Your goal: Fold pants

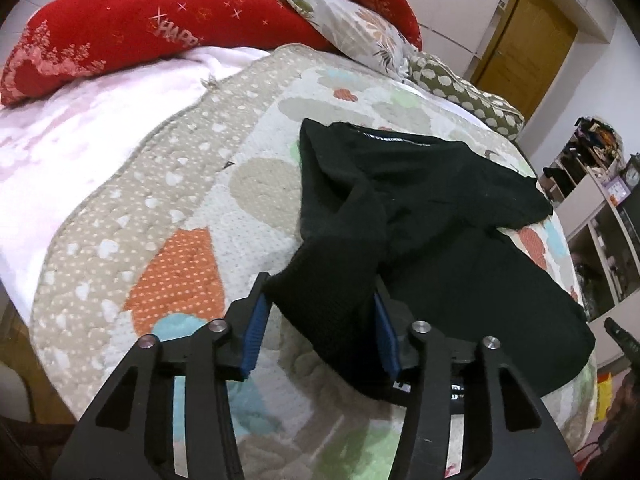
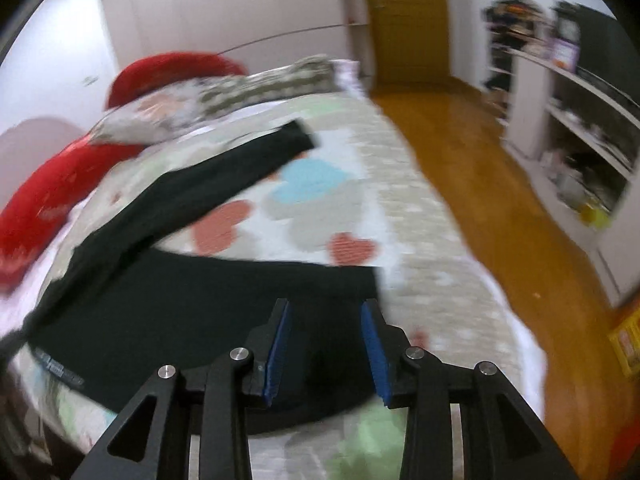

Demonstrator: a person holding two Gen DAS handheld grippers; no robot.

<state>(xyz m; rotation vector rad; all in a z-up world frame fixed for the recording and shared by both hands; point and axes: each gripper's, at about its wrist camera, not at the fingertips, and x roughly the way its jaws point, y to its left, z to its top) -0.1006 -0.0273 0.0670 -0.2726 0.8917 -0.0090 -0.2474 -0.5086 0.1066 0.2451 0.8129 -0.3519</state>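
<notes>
White walls, a wooden door (image 1: 528, 40) and shelves (image 2: 568, 112) bounded the room; the bed carried a quilt (image 1: 192, 208) printed with hearts.

The pants (image 1: 432, 216) lay black and rumpled on the quilt, toward its right side in the left wrist view. In the right wrist view, one leg (image 2: 224, 168) ran diagonally up toward the pillows, and the other part lay crosswise nearer the camera.

The left tool (image 1: 318, 312) stood released: a bunched fold of pants sat between its blue pads (image 1: 256, 328), but whether the pads touched the cloth could not be told. The right tool (image 2: 325, 328) also stood released, its pads apart with dark cloth below the gap and nothing gripped. That view was blurred.

Red pillows (image 1: 120, 36) and a floral pillow (image 1: 360, 28) lay at the head of the bed. A white sheet (image 1: 72, 120) showed beside the quilt. A wood floor (image 2: 480, 184) ran between bed and shelves.
</notes>
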